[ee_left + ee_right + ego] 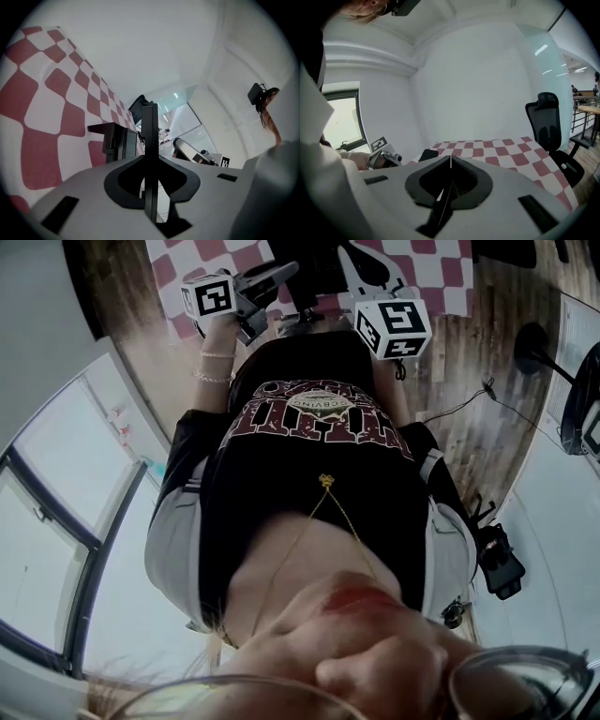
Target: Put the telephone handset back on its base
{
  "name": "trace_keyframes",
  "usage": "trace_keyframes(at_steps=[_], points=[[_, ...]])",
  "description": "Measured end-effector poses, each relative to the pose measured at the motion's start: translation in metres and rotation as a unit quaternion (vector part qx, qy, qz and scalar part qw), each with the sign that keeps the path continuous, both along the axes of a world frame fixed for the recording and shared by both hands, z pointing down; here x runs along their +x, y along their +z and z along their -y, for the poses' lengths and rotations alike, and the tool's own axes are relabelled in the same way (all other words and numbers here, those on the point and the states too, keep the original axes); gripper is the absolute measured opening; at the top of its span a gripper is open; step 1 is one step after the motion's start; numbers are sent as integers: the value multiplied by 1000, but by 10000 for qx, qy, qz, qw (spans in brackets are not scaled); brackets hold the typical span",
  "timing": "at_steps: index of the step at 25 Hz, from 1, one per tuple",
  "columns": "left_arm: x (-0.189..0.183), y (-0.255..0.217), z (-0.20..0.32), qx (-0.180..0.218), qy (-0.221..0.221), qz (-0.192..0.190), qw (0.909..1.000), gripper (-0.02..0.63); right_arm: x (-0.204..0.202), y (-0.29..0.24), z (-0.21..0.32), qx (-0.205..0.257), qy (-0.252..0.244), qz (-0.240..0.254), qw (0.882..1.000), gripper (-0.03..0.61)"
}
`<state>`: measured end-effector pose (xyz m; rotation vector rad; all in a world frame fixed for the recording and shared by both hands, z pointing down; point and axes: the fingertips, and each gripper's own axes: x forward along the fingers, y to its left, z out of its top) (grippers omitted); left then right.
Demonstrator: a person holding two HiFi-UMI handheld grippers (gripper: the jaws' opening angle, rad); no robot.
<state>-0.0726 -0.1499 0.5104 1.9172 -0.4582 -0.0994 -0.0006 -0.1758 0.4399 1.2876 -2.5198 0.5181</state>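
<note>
A black boxy object (pixel 115 140), possibly the telephone, stands on the red-and-white checkered tablecloth (pixel 42 117); the same dark shape (pixel 427 154) shows small at the cloth's near edge in the right gripper view. I cannot make out a handset apart from a base. My left gripper (pixel 150 107) points along the cloth toward that object, its jaws pressed together with nothing between them. My right gripper (pixel 450 160) is held above the table edge, jaws also together and empty. In the head view both grippers are close to the person's body, the left gripper (pixel 277 276) and the right gripper (pixel 375 277).
A black office chair (pixel 548 126) stands at the table's right side. A window (pixel 342 117) is on the left wall. Wooden floor (pixel 487 362) lies beside the table, with cables and a stand on it. The person's torso fills most of the head view.
</note>
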Motion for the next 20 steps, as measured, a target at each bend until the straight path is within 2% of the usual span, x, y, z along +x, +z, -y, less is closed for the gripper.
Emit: trace_keyframes(at_steps=[9,20], points=[[10,33,11,-230,39,255,9994,80,27,18,15,-166,148,-83,9997,23],[12,56,13,-385,105,422,9983,80,35,25,14,-290,239,-120,9992,23]])
